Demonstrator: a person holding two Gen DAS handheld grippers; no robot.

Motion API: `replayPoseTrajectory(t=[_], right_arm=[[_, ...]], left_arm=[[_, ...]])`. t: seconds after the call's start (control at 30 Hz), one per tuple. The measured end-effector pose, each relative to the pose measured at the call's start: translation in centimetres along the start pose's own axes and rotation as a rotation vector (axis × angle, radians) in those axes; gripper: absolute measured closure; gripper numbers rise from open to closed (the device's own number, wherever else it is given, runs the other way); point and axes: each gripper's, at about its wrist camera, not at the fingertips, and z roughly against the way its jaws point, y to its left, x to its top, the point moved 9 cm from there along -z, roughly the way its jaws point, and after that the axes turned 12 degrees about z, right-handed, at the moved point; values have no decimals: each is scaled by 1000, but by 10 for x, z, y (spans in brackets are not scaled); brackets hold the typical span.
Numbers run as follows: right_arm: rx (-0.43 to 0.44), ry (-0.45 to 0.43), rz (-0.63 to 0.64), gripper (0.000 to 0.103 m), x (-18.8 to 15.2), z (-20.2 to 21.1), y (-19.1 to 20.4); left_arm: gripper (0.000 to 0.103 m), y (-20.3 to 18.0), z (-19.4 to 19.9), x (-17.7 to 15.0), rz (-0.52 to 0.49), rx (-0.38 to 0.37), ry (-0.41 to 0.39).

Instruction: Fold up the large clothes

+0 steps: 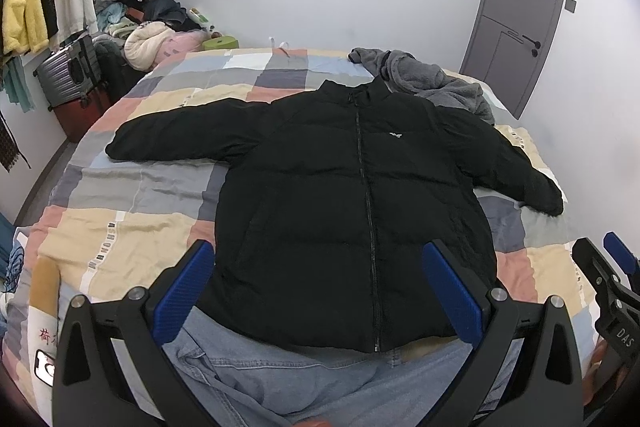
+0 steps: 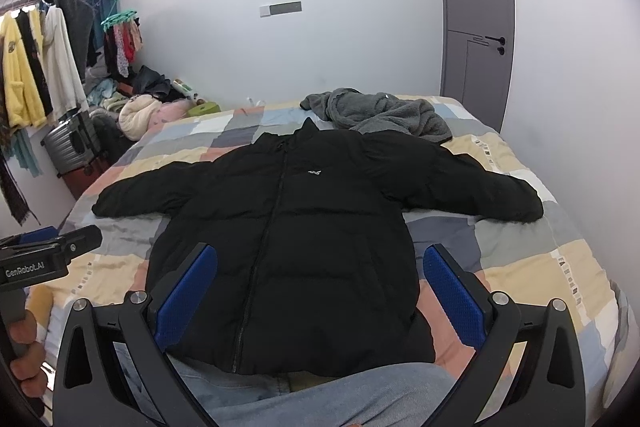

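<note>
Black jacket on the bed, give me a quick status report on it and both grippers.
Left gripper open, right gripper open, both empty. Black jacket flat, zipped, sleeves spread, unfolded. Grey fleece touching collar; jeans at hem.

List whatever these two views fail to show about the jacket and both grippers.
- Black jacket: back and lining hidden, it lies front up; chest logo too small to read.
- Hem: partly covered by the left gripper and the right gripper, both open.
- Jeans: cut off by the bottom edge.
</note>
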Motion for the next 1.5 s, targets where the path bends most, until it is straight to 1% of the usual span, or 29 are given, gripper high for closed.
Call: replayPoseTrajectory(t=[0.33,0.4,0.53,0.83,0.97,1.17,1.37,1.5], right_arm=[[13,4,6,0,-3,-2,3],[3,9,17,0,-3,-4,2],[4,11,-7,0,-6,-4,-2],[6,5,-8,0,-6,-1,2],[7,-6,0,0,-4,3,5],[26,-15,0,0,-10,12,12],[22,-11,-7,0,-16,16,9],[26,-11,-11,0,-18,15,8]], left_arm=[[0,0,1,0,7,4,11],[0,0,0,-1,1,-2,14],[0,-1,0,-1,3,-3,13],[0,4,-4,-6,11,-9,19],[0,5,3,-8,6,-13,6],[0,12,15,-9,13,-12,-19],[0,15,16,-15,21,-23,-15],[0,16,17,-13,23,-19,-28]])
